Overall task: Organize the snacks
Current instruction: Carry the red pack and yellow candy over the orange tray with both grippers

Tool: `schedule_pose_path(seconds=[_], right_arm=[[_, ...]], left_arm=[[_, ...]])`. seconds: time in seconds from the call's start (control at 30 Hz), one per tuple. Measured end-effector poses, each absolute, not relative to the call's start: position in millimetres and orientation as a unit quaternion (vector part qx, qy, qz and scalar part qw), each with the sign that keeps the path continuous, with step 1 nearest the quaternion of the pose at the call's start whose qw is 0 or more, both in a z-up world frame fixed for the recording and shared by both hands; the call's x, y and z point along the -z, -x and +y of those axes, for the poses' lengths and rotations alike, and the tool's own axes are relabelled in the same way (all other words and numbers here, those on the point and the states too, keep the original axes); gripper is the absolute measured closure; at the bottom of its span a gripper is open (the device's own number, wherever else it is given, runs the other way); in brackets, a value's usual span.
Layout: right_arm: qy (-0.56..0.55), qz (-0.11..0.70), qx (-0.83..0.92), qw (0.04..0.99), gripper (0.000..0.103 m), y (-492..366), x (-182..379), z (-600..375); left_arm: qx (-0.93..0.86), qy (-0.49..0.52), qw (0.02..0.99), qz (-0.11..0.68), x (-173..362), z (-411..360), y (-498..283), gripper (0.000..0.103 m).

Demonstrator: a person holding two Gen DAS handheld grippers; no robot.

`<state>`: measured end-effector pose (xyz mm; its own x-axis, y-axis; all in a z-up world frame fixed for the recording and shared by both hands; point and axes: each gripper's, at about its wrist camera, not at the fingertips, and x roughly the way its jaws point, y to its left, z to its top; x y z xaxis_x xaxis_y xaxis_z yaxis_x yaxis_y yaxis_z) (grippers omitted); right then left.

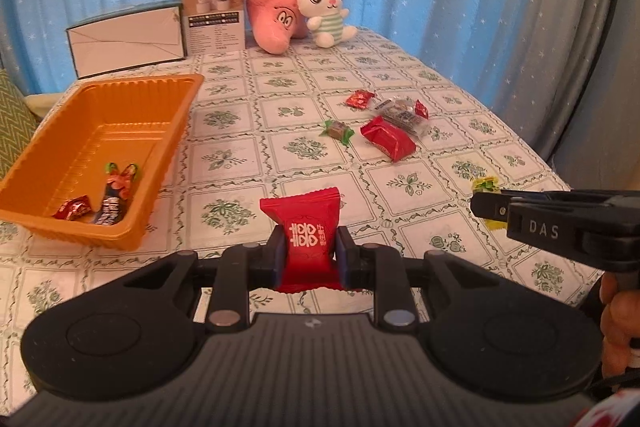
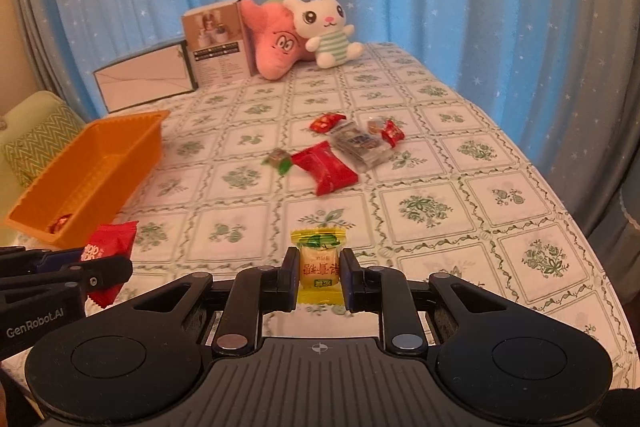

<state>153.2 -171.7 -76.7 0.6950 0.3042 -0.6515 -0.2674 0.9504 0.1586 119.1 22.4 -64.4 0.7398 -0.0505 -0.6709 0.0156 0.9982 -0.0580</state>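
Observation:
My left gripper point(image 1: 307, 251) is shut on a red snack packet point(image 1: 306, 227) with white characters, held above the tablecloth. That packet point(image 2: 105, 251) also shows at the left of the right wrist view. My right gripper point(image 2: 319, 277) is shut on a yellow candy point(image 2: 319, 263), also lifted off the table; the same yellow candy point(image 1: 485, 185) peeks past the right gripper's black fingers point(image 1: 494, 207) in the left wrist view. An orange tray point(image 1: 168, 143) stands at the left, holding a few wrapped sweets point(image 1: 110, 195). Several loose snacks point(image 1: 388, 127) lie mid-table, among them a large red packet point(image 2: 326, 169).
Two plush toys point(image 1: 304, 7), a printed box point(image 1: 214, 11) and a white box point(image 1: 128, 43) stand at the table's far edge before blue curtains. A green patterned cushion point(image 2: 38, 143) sits left of the table. A hand point(image 1: 618, 323) grips the right tool.

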Motion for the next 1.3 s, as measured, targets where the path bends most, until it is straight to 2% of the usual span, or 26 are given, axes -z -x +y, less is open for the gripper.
schedule_pose_path(seconds=[0.57,1.3], right_arm=[[-0.003,0.324,-0.205,0.923,0.082,-120,39,-135],[0.016,0.316,-0.254,0.914,0.082,-132,27,-76]], left_arm=[[-0.016,0.037,0.940,0.340,35,51,-78,0.080],[-0.047,0.051,0.942,0.327,19,104,-82,0.080]])
